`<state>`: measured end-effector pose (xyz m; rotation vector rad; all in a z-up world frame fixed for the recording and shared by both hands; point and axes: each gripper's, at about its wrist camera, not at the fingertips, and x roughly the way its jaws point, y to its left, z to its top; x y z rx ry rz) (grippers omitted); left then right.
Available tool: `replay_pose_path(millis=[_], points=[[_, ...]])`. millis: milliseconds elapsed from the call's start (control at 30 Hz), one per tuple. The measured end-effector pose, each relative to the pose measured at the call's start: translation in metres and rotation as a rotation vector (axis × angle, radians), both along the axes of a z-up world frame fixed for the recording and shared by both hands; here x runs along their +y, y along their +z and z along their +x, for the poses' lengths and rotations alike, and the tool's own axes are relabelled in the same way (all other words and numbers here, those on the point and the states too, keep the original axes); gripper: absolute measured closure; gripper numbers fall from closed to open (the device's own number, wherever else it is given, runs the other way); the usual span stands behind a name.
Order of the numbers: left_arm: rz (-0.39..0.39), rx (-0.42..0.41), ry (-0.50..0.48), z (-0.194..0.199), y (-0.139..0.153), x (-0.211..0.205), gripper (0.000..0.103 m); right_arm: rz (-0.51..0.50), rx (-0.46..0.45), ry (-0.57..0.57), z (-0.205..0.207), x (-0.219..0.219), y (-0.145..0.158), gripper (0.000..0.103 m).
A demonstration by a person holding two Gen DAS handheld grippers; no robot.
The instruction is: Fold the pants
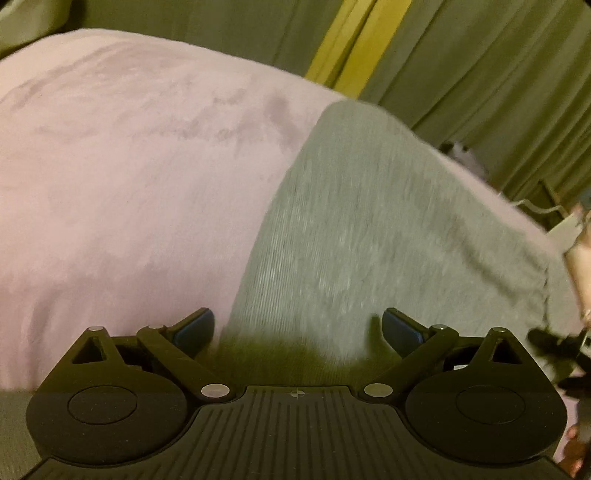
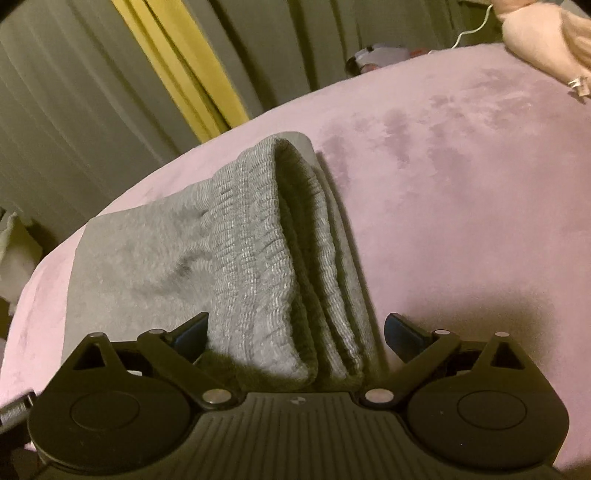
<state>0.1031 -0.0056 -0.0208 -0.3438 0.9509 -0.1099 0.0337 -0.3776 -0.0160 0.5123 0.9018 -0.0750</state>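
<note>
Grey ribbed pants (image 1: 369,229) lie folded on a pink bed cover (image 1: 129,166). In the left wrist view my left gripper (image 1: 297,332) is open, its jaws spread wide just above the near folded edge of the pants. In the right wrist view the pants (image 2: 258,258) show their elastic waistband end, stacked in several layers. My right gripper (image 2: 295,336) is open, its jaws on either side of the waistband stack, holding nothing. The bed cover (image 2: 461,184) spreads to the right.
Grey-green curtains (image 1: 480,74) with a yellow strip (image 1: 347,44) hang behind the bed. A white cable (image 2: 472,26) and a pale pink object (image 2: 546,40) lie at the far bed corner. The bed edge runs close behind the pants.
</note>
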Motion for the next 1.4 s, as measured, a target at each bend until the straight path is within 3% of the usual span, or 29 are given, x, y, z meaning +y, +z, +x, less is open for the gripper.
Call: replay_pose_path(millis=[200,300,433,533,667,700,767,800,867,933,1000,1133,1200,1233,1267,1300,1333,1367,1400], points=[[-0.043,0.006,-0.052,0.030,-0.008,0.001,0.002,0.087,0.022,0.077,0.018,-0.020,-0.009,0.004],[-0.007,-0.040,-0.110,0.043,-0.007,-0.007,0.002,0.166,0.016,0.090,0.025,-0.032,-0.019,0.004],[0.028,-0.048,-0.135,0.059,-0.012,-0.016,0.002,0.161,-0.014,0.143,0.030,-0.031,-0.021,0.004],[-0.004,-0.055,-0.141,0.070,-0.012,-0.016,0.001,0.169,-0.046,0.157,0.037,-0.030,-0.021,0.004],[-0.104,-0.077,-0.110,0.078,-0.014,-0.009,0.002,0.166,-0.068,0.149,0.043,-0.030,-0.020,0.006],[-0.132,-0.082,-0.102,0.079,-0.016,-0.007,0.004,0.160,-0.074,0.144,0.044,-0.029,-0.019,0.019],[-0.165,-0.093,-0.075,0.083,-0.017,0.000,0.029,0.154,-0.092,0.151,0.047,-0.027,-0.017,0.028],[-0.188,-0.094,-0.060,0.084,-0.018,0.005,0.032,0.166,-0.093,0.145,0.048,-0.028,-0.016,0.030],[-0.234,-0.091,-0.046,0.086,-0.021,0.013,0.049,0.175,-0.093,0.145,0.049,-0.028,-0.016,0.030],[-0.260,-0.084,-0.047,0.088,-0.022,0.017,0.048,0.175,-0.085,0.145,0.050,-0.028,-0.017,0.027],[-0.254,-0.068,-0.047,0.092,-0.024,0.017,0.041,0.188,-0.075,0.141,0.053,-0.027,-0.015,0.019],[-0.299,-0.056,-0.080,0.101,-0.027,0.014,0.017,0.190,-0.055,0.127,0.064,-0.022,-0.015,0.014],[-0.311,-0.055,-0.075,0.103,-0.028,0.011,0.016,0.200,-0.052,0.107,0.068,-0.021,-0.016,0.013],[-0.298,-0.062,-0.066,0.103,-0.028,0.010,0.026,0.192,-0.052,0.097,0.071,-0.018,-0.016,0.013],[-0.269,-0.070,-0.061,0.101,-0.028,0.008,0.045,0.167,-0.056,0.088,0.071,-0.014,-0.015,0.017],[-0.254,-0.074,-0.057,0.100,-0.028,0.008,0.052,0.130,-0.062,0.087,0.071,-0.008,-0.013,0.025],[-0.278,-0.080,-0.056,0.098,-0.027,0.010,0.068,0.075,-0.070,0.096,0.069,-0.001,-0.009,0.029],[-0.324,-0.085,-0.055,0.097,-0.027,0.014,0.077,0.046,-0.078,0.105,0.067,0.005,-0.006,0.034],[-0.366,-0.094,-0.048,0.096,-0.025,0.018,0.078,0.036,-0.086,0.107,0.066,0.009,-0.002,0.039]])
